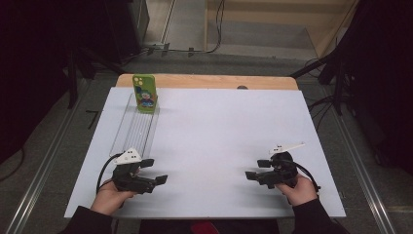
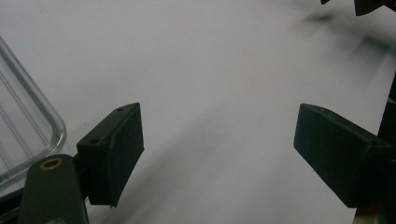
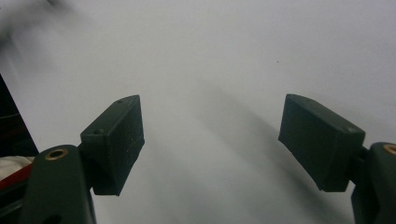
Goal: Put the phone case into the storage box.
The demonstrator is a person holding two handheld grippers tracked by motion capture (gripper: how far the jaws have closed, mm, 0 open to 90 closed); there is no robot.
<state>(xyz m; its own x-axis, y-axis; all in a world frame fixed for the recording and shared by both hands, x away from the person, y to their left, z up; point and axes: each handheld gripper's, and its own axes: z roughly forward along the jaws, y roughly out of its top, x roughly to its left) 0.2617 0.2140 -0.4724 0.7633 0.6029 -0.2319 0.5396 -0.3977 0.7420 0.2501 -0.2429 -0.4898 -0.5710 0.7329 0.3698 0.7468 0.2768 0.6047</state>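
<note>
High view shows a big white table (image 1: 209,146). On the table's far left a clear tray (image 1: 134,129) holds a green phone (image 1: 144,92) upright. Nothing is grabbed yet; I think reaching for the phone comes next. Left gripper (image 1: 158,171) and right gripper (image 1: 254,169) rest low near the table's front, jaws wide open, empty.

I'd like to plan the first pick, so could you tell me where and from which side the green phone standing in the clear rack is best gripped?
I would take the green phone by its two long side edges near the top, coming down from above with the left gripper, which is nearer and open. The phone stands upright at the far end of the clear rack, so its upper half is free while the rack holds its base.
</note>
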